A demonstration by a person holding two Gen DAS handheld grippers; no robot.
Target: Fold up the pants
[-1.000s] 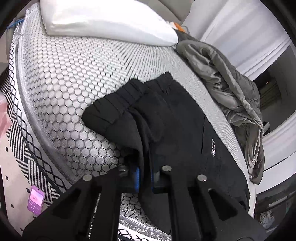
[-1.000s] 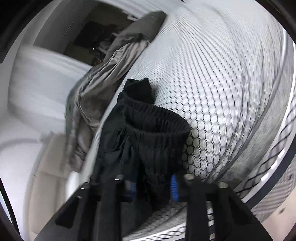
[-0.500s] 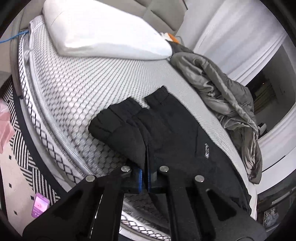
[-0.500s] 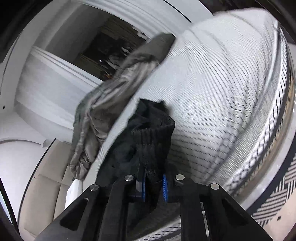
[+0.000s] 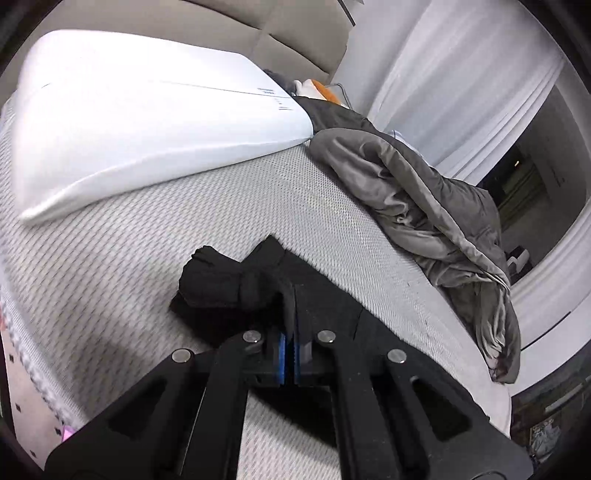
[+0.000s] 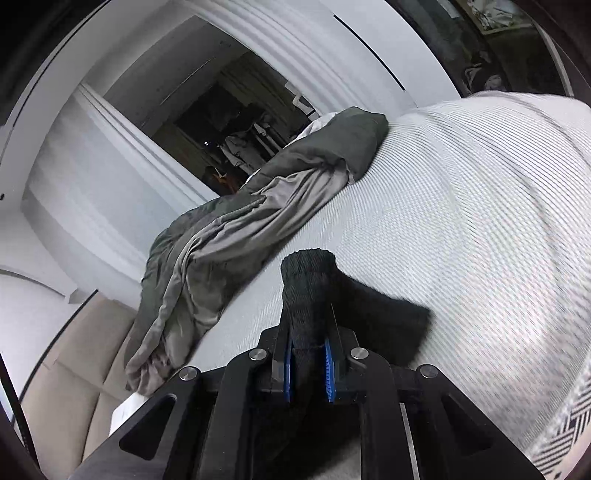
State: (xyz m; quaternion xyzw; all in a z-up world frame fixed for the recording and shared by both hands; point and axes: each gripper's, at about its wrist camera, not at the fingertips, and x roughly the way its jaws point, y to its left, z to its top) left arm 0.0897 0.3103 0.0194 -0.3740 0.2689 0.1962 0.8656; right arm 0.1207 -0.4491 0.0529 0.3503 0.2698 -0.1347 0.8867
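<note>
**Both grippers clamped on black pants over the bed**

The left gripper [image 5: 289, 352] is closed on a thin edge of the pants [image 5: 325, 306], its blue pads nearly meeting with only the dark cloth between them. From that pinch the pants run away across the mattress [image 5: 184, 236], bunched into a rumpled dark lump at the left and lying flatter toward the right.

The right gripper [image 6: 308, 365] is clamped on a thick ribbed roll of the pants [image 6: 308, 295], which stands up between the blue pads and pokes out beyond the fingertips. A further dark flap of the same cloth spreads to the right of the roll, over the mattress [image 6: 461, 221].

In the left view a white pillow [image 5: 147, 122] lies at the far left of the bed, against a padded beige headboard [image 5: 280, 33]. A crumpled grey blanket [image 5: 436, 206] lies along the right edge of the mattress, near the pants but apart from them. In the right view the blanket [image 6: 236, 229] lies left of the held roll, with white curtains [image 6: 92, 177] and a dark doorway [image 6: 229, 122] behind it.
</note>
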